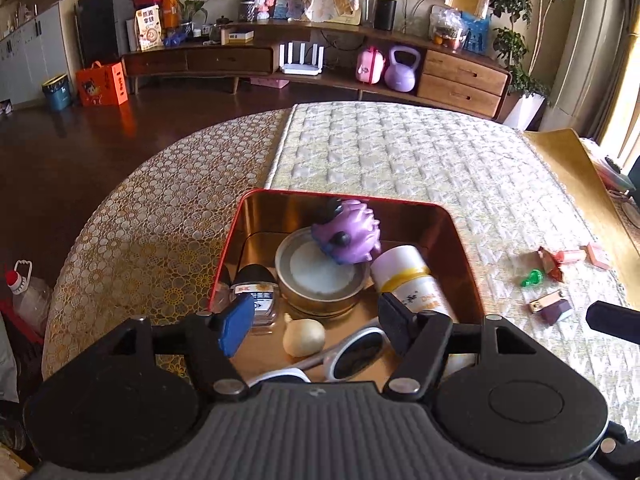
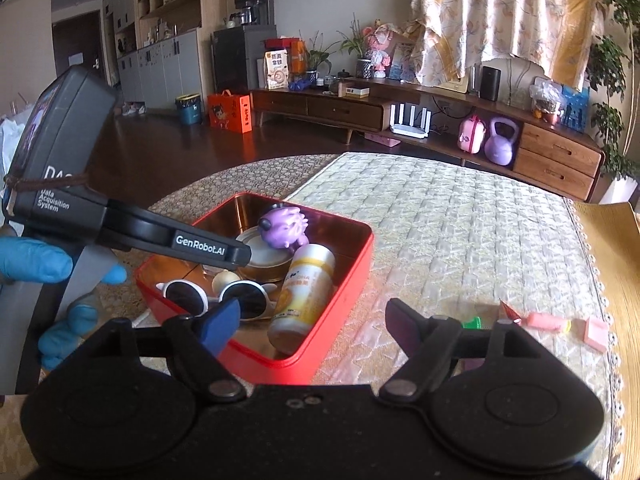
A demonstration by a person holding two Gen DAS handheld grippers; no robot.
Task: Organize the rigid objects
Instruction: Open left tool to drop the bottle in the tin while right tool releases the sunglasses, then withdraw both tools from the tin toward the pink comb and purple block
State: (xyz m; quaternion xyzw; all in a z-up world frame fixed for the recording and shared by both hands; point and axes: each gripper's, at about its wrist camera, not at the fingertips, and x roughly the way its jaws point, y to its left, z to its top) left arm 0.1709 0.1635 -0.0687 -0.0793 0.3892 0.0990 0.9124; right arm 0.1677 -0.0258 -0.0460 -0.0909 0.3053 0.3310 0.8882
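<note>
Right wrist view shows the small loose items (image 2: 560,322) lying on the surface just right of the right claw (image 2: 314,318), which gapes, holding nothing, level and nearer them. The left claw (image 1: 316,322), also released, tilts down over the red tin (image 1: 460,240).

Left gripper (image 1: 316,322): black linkage arms, silver pivot screws, ribbed grey housing, one blue pad, one black pad. Right gripper (image 2: 310,320): matching black construction. The left unit's grey casing carries white "GenRobot.AI" and "Data Acquisition System" lettering. Left hand (image 2: 60,280) wears a blue glove.
</note>
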